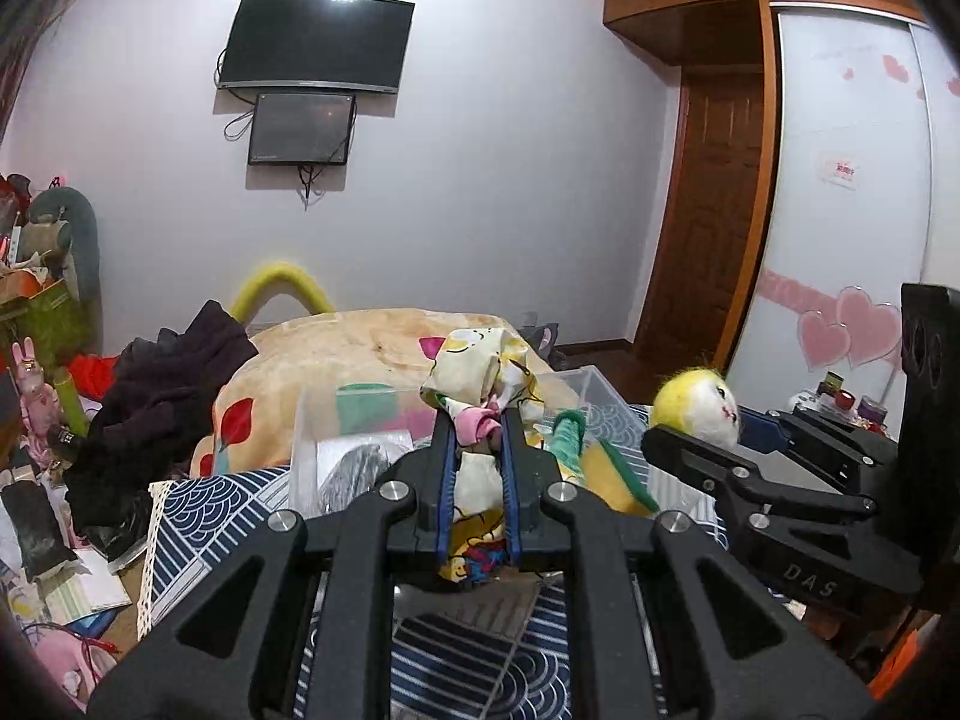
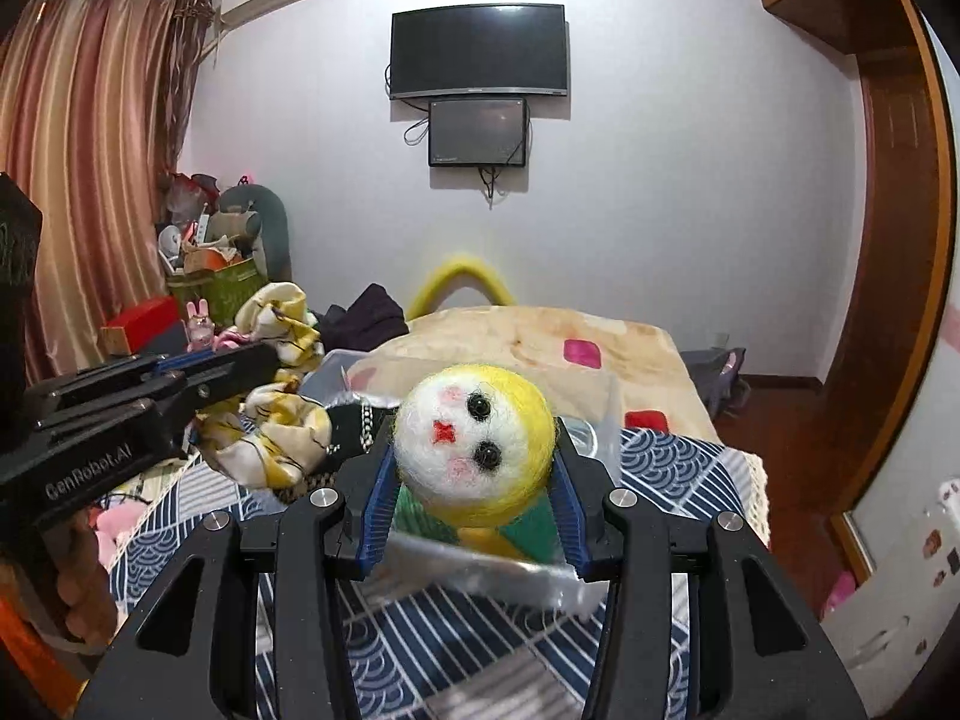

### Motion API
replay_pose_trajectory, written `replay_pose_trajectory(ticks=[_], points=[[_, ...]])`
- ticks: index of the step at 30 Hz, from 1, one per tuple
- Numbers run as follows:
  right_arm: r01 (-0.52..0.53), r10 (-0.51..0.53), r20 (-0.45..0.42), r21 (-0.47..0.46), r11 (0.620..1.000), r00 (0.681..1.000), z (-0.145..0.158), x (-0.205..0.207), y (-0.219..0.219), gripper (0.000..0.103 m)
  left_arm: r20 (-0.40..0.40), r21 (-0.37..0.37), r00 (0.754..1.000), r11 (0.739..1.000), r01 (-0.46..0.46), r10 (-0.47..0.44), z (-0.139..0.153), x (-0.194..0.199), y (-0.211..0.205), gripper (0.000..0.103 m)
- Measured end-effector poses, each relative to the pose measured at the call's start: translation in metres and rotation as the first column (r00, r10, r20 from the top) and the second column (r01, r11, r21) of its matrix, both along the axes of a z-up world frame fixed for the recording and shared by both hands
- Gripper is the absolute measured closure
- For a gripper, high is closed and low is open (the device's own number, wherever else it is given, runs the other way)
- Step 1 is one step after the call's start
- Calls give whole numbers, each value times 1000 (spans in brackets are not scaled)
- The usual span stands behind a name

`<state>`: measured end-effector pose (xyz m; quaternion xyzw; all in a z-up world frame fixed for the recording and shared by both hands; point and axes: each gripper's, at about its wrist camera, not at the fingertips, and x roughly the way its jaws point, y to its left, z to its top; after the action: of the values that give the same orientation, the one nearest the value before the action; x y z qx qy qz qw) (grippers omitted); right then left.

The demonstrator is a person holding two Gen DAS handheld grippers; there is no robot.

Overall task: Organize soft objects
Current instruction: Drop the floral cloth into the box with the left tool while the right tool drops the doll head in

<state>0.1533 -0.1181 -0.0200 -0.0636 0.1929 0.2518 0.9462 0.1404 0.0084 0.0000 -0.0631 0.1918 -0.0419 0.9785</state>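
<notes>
Your right gripper (image 2: 474, 480) carries "DAS" on its linkage in the left wrist view, and your left gripper (image 1: 477, 450) reads "GenRobot.AI" along its side in the right wrist view. The pink sticker (image 1: 840, 170) on the wardrobe door (image 1: 852, 180) has writing too small to read.

Your left fingers (image 1: 445, 468) are clamped on a cartoon-print cloth (image 1: 480, 378), which bunches above the tips and hangs below them. Your right fingers (image 2: 379, 510) grip the yellow-and-white felt doll (image 2: 474, 450) by its round head, face toward the camera, its green and yellow body hanging beneath.

Both grippers hang over the wave-patterned blue cloth (image 1: 198, 504) covering the surface, side by side and near each other. A clear plastic bin (image 1: 306, 438) sits just ahead, its rim below both loads; behind it lies a peach blanket (image 1: 360, 348). To your left, dark clothes (image 1: 162, 396) and piled clutter crowd the edge; to your right the floor by the wooden door (image 1: 714, 210) lies open.
</notes>
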Motion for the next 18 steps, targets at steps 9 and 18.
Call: replay_pose_trajectory(ticks=[9,18], points=[[-2,-2,-78,-48,999,997,-18,37,24,61,-94,-24,995,999,-33,30,-33,50,9,90],[-22,5,-173,-96,995,985,-45,53,32,60,-191,-40,981,998,-51,42,-70,78,20,83]])
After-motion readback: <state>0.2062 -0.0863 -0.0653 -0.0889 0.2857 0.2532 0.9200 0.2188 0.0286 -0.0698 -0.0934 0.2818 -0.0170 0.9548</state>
